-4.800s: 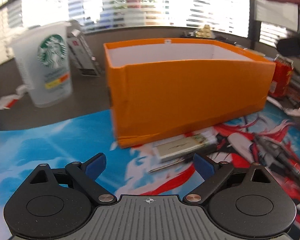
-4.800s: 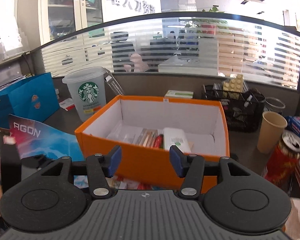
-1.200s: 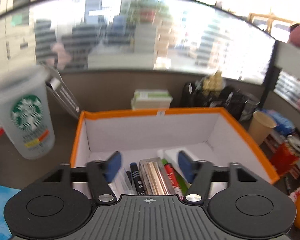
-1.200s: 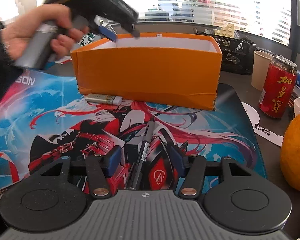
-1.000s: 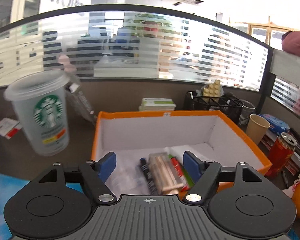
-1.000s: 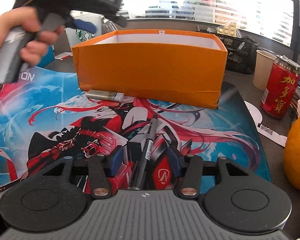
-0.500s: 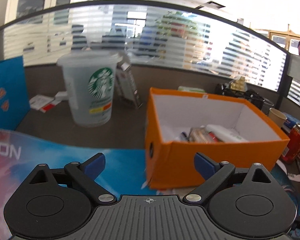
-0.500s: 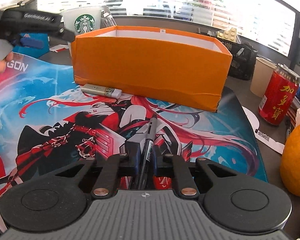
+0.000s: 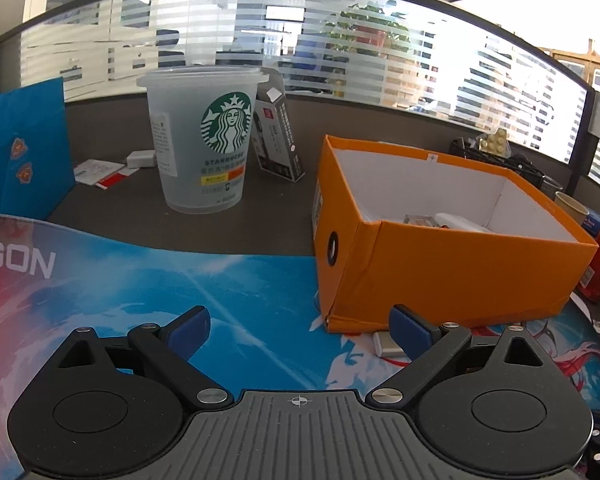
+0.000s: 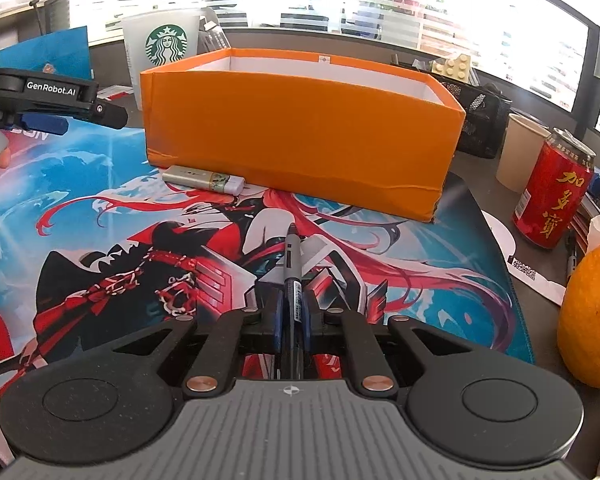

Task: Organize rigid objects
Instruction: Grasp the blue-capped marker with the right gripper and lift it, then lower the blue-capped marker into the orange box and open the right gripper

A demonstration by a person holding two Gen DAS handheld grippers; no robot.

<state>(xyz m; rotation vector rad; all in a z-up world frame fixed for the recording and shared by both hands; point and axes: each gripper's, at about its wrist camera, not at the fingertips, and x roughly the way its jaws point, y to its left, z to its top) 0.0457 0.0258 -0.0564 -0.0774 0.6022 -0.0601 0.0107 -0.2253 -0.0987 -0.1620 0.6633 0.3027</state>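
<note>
Black pen (image 10: 291, 276) clamped between right hand-held gripper (image 10: 291, 322) pads, tip toward 12 o'clock, low over printed mat (image 10: 100, 248). Orange box (image 10: 300, 128) at 12, silver flat device (image 10: 202, 178) on mat against its front, 11 o'clock. Left hand-held gripper (image 9: 300, 330) spread wide, holding nothing, box (image 9: 440, 264) at 1 o'clock. Starbucks cup (image 9: 204, 140) on table at 11.

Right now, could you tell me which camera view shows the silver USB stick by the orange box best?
The right wrist view: the USB stick lies whole and unobstructed on the mat in front of the orange box. The left wrist view shows only one end, the rest hidden behind the left hand-held gripper.
</note>
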